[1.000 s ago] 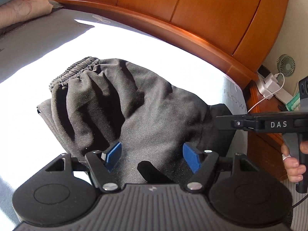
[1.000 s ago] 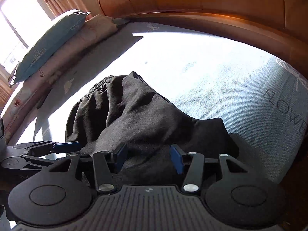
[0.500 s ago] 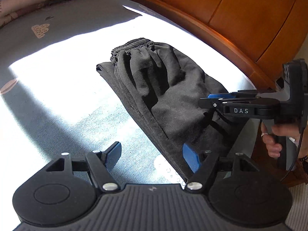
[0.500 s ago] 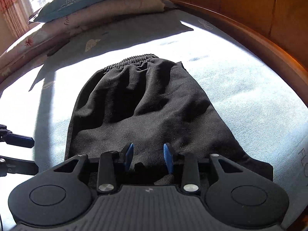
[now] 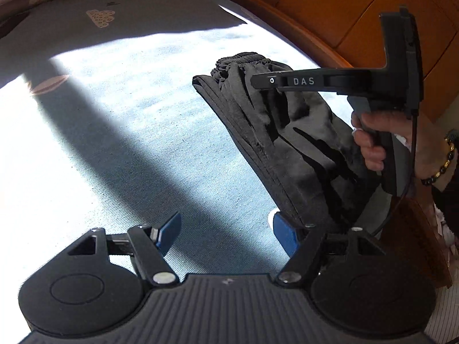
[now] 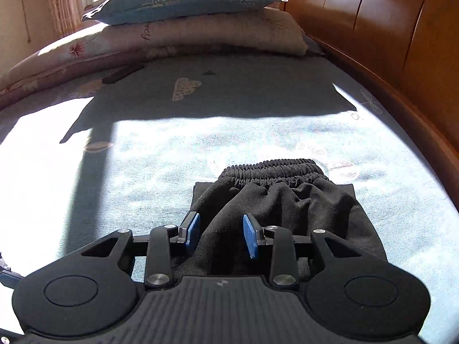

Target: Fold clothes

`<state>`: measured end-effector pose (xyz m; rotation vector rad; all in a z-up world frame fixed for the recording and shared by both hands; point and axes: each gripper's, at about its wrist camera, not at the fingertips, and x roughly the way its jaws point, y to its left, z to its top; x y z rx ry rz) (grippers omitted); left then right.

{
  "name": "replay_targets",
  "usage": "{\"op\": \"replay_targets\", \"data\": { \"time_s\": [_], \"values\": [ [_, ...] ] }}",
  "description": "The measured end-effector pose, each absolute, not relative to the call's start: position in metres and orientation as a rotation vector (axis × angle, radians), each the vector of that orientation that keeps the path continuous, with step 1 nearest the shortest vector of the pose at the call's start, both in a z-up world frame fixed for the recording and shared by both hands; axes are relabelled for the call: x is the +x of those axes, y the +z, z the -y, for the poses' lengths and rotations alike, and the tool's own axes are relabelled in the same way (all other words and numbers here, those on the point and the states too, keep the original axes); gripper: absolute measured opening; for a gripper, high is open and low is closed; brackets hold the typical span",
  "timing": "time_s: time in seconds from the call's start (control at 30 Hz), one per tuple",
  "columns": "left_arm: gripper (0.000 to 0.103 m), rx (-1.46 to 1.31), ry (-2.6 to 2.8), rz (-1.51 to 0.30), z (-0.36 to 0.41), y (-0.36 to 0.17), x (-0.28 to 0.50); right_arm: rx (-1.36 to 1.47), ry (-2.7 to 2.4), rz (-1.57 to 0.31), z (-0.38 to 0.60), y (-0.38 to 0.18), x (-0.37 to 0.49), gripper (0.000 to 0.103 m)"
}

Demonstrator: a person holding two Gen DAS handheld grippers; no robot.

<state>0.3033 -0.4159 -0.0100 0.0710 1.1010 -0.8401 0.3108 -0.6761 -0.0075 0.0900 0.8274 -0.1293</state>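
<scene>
**A:** What's hard to read from where I sit?

**B:** The bed (image 6: 258, 132) runs off frame on all sides. The near end of the black shorts (image 6: 287, 209) is hidden under my right gripper (image 6: 221, 233); only their elastic waistband (image 6: 272, 169) at the far end shows clearly. They lie folded on the sunlit sheet, toward the right, near the wooden headboard (image 6: 387, 28).

**A:** And the tools?

**B:** My right gripper's jaws stand moderately apart, empty, over the fabric; whether they touch it, I can't tell. My left gripper (image 5: 226, 236) gapes wide, empty, its right pad (image 5: 282, 236) at the shorts' near edge.
</scene>
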Motion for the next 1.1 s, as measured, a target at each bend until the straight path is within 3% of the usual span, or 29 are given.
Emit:
{"op": "replay_targets", "data": {
  "time_s": [0.2, 0.43, 0.7, 0.93, 1.1],
  "values": [
    [0.071, 0.034, -0.826, -1.086, 0.381, -0.006, 0.323, 0.043, -0.176, -0.992, 0.663, -0.050, 0.349, 0.038],
    [0.071, -0.045, -0.863, -1.093, 0.368, 0.010, 0.345, 0.163, -0.194, -0.994, 0.680, 0.006, 0.345, 0.037],
    [0.071, -0.188, -0.989, -1.043, 0.447, 0.014, 0.393, 0.043, -0.220, -0.983, 0.733, 0.024, 0.342, 0.037],
    [0.071, -0.376, -1.053, -1.049, 0.526, -0.002, 0.434, 0.080, -0.176, -1.020, 0.783, -0.021, 0.337, 0.037],
    [0.071, -0.285, -0.942, -1.083, 0.564, -0.042, 0.448, 0.117, -0.110, -1.010, 0.802, -0.044, 0.336, 0.039]
  ]
}}
